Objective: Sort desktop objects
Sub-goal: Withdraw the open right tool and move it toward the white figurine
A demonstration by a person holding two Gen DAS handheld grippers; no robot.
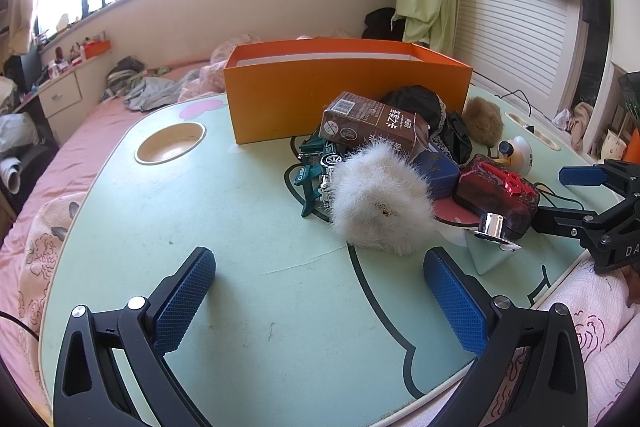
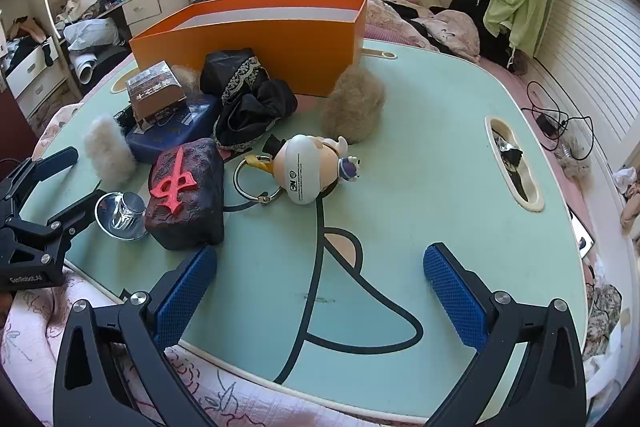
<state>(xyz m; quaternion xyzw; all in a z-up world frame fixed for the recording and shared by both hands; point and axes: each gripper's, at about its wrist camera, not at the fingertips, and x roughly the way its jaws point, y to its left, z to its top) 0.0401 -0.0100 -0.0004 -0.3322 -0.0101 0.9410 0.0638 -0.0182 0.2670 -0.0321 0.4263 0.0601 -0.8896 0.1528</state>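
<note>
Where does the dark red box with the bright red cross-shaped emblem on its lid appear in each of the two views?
Left wrist view: the dark red box with the bright red emblem lies right of centre, beside the white fluffy pompom.
Right wrist view: the same box lies left of centre, next to the shiny metal piece.
Shared landmark: the orange open cardboard box behind the pile.
</note>
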